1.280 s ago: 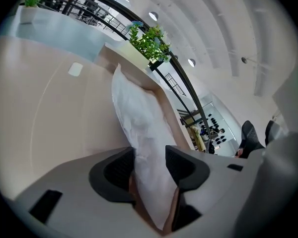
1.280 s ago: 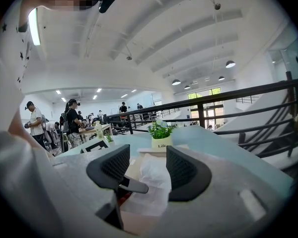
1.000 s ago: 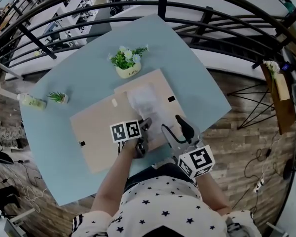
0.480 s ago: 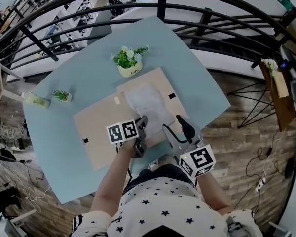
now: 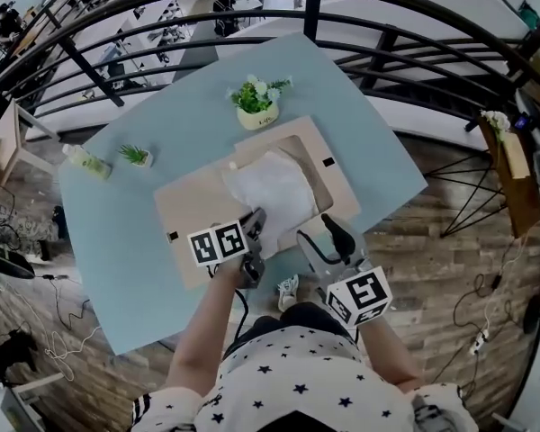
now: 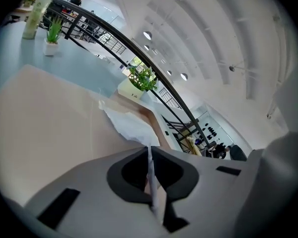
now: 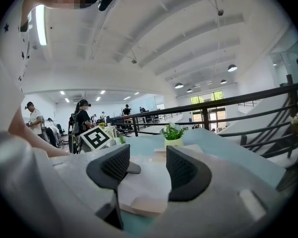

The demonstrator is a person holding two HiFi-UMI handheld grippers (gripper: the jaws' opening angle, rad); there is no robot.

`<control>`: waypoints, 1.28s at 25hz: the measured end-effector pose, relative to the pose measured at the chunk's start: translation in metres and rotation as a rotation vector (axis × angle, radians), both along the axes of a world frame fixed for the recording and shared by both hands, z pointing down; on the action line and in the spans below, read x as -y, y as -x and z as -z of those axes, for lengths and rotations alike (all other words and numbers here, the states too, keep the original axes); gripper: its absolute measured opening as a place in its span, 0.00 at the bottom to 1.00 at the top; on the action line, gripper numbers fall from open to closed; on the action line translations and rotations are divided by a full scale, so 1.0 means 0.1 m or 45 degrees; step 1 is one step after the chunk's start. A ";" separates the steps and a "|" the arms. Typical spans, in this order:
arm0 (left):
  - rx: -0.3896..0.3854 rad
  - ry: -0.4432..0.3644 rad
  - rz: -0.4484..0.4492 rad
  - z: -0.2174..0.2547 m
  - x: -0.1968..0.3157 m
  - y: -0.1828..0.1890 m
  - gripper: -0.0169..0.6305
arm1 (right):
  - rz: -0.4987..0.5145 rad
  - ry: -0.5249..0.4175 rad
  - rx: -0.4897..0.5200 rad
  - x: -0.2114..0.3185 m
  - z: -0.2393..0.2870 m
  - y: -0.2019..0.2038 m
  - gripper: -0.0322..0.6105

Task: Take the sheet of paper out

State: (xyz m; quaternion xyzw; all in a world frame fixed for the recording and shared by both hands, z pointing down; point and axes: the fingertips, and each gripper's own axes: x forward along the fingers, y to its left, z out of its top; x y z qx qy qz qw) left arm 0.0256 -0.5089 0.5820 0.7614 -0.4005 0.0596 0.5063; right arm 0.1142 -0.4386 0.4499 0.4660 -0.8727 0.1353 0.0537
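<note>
Table edge (image 5: 139,329), paper (image 5: 272,190) in left gripper (image 5: 252,228)

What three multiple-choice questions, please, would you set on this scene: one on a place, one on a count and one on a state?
1. Where does the flower pot stand?
A. On the table, by the far edge of the board.
B. On the floor.
C. In the middle of the board.

2. How many potted plants are on the table?
A. One.
B. Two.
C. Four.

3. What state is the left gripper in?
A. Open above the table.
B. Shut on nothing.
C. Shut on the sheet of paper.

Answers:
1 A, the pot sits on the blue tabletop at the board's far side.
2 B, there are the flower pot and a small green plant.
3 C, its jaws have just closed and pinch the sheet's near edge.
</note>
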 end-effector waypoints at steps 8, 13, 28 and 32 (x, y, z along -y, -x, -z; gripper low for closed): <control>-0.034 -0.073 0.063 0.25 -0.47 0.38 0.03 | 0.004 -0.035 0.002 -0.52 0.08 0.24 0.38; -0.061 -0.112 0.089 0.34 -0.81 0.62 0.03 | 0.002 -0.047 -0.008 -0.86 0.05 0.41 0.38; -0.152 -0.196 0.118 0.57 -2.39 1.21 0.03 | -0.020 -0.144 -0.043 -2.36 0.21 0.88 0.38; -0.164 -0.208 0.105 0.65 -2.75 1.30 0.03 | -0.014 -0.155 -0.051 -2.67 0.25 0.99 0.38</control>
